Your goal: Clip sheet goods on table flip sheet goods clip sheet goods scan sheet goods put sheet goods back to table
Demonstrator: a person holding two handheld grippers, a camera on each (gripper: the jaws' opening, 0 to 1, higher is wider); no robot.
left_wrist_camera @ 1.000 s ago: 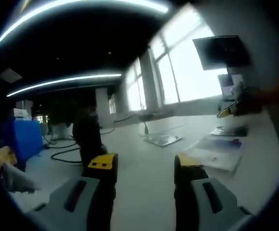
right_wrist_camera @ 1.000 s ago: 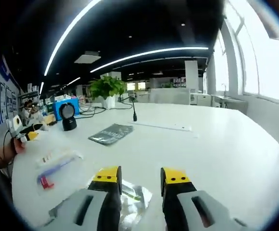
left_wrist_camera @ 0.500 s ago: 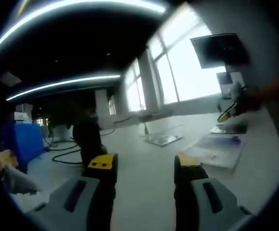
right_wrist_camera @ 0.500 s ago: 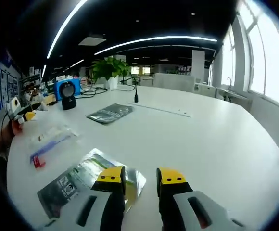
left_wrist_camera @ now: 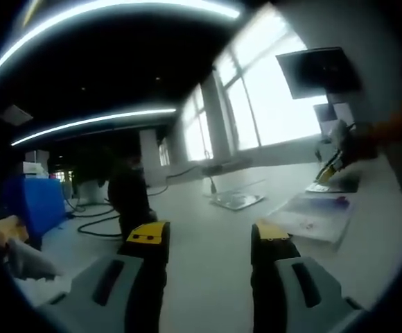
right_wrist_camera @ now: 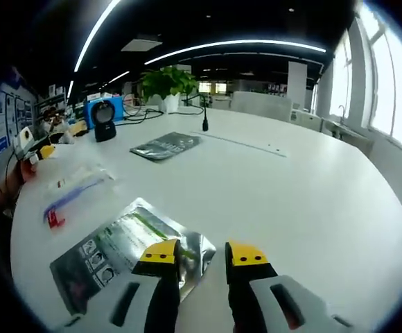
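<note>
1. The right tool [right_wrist_camera: 204, 255] hangs low over the white desk [right_wrist_camera: 312, 187], its jaws a narrow gap apart and gripping nothing.
2. A silver pouch [right_wrist_camera: 128, 246] lies flat on the desk; its near corner sits just under the left jaw (contact unclear).
3. Beyond it lie a clear pack [right_wrist_camera: 76, 191] and a grey pouch [right_wrist_camera: 165, 145], with a scanner [right_wrist_camera: 105, 119] farther back.
4. The left tool [left_wrist_camera: 208, 239] is held wide apart and empty above the desk.

Grey claw [right_wrist_camera: 204, 258] arms with black inner faces, yellow-capped tips, dark slots on top
</note>
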